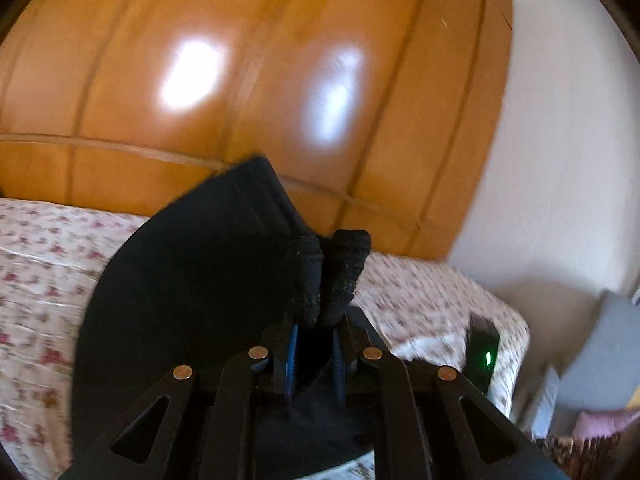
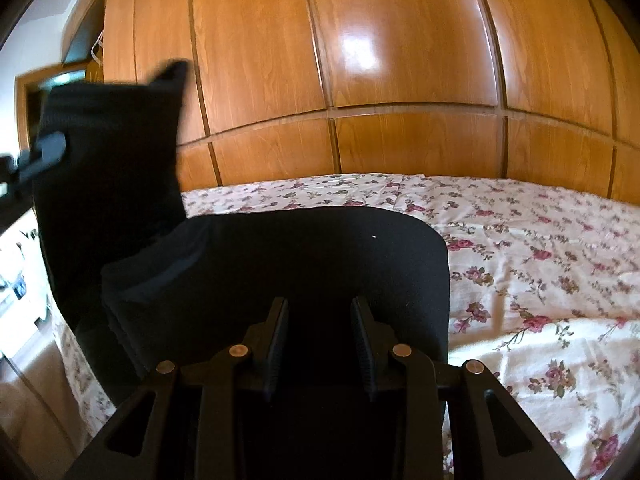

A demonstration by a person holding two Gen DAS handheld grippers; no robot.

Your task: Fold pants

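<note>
The black pants (image 2: 300, 256) lie on the floral bed sheet (image 2: 540, 260). One part of them (image 2: 112, 152) is lifted upright at the left. My left gripper (image 2: 44, 152) holds that raised part from the left edge. In the left wrist view, my left gripper (image 1: 316, 320) is shut on a bunch of black cloth (image 1: 332, 272) that sticks out past its fingers, and the rest of the pants (image 1: 192, 280) hangs to the left. My right gripper (image 2: 320, 304) rests low over the flat part with its fingers a little apart. All is black between them, so any pinch is hidden.
A glossy wooden wardrobe (image 2: 400, 60) stands right behind the bed. The sheet (image 1: 40, 280) spreads wide to the right of the pants. A black device with a green light (image 1: 484, 352) sits at the bed's corner, and a grey seat (image 1: 600, 352) stands beside it.
</note>
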